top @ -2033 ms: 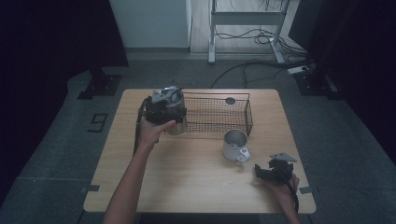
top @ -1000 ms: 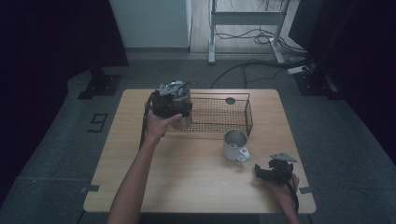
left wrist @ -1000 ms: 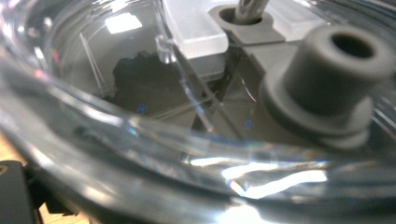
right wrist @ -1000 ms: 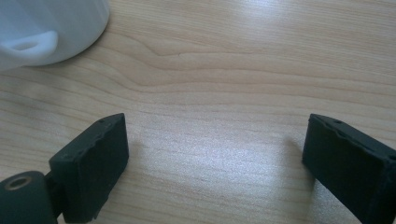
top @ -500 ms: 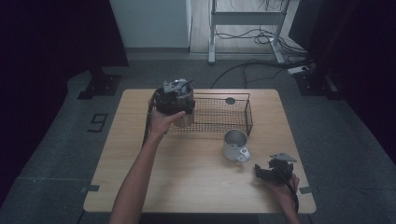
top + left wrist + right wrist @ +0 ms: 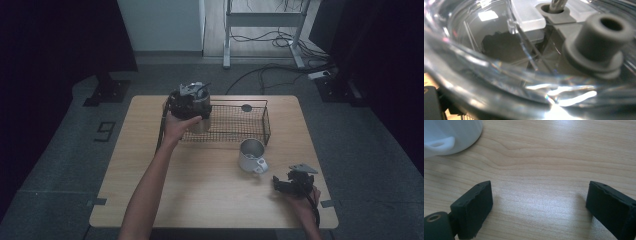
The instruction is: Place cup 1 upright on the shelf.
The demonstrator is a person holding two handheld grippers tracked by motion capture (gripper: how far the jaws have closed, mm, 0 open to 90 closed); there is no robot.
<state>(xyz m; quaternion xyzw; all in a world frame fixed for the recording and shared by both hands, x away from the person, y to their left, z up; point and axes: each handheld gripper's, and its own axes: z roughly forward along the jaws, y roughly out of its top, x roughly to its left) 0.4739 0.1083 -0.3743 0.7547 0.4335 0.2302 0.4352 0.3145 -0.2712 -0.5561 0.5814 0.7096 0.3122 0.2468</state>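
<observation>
1. Clearly the work in hand is moving cups into the wire basket point(image 6: 252, 125) at the far side of the tabletop point(image 6: 150, 195), and it looks about halfway through.
2. At the far left, the left hand-held gripper point(image 6: 190, 102) holds a clear plastic cup point(image 6: 200, 117) lifted over the left end of the basket. From the left gripper view, the cup's clear rim and wall point(image 6: 499, 67) sit right against the camera, with a grey plug-like piece point(image 6: 599, 47) seen through it.
3. I judge the left jaws to be clamped on the cup's rim, since the cup hangs from the gripper above the wire; the pads themselves are hidden by the plastic.
4. Whether the cup is already inside the basket walls or just above them cannot be told from the high view.
5. Near the middle of the tabletop, a metal mug point(image 6: 251, 155) stands upright, just outside the near right side of the basket. It is not yet in.
6. At the near right, the right hand-held gripper point(image 6: 292, 184) rests low by the tabletop with its jaws apart and nothing between them; the right gripper view shows bare wood there and the mug's white-looking side point(image 6: 451, 135) at the far left.
7. Left to do, as I read it: lower and release the clear cup, then fetch the mug.
</observation>
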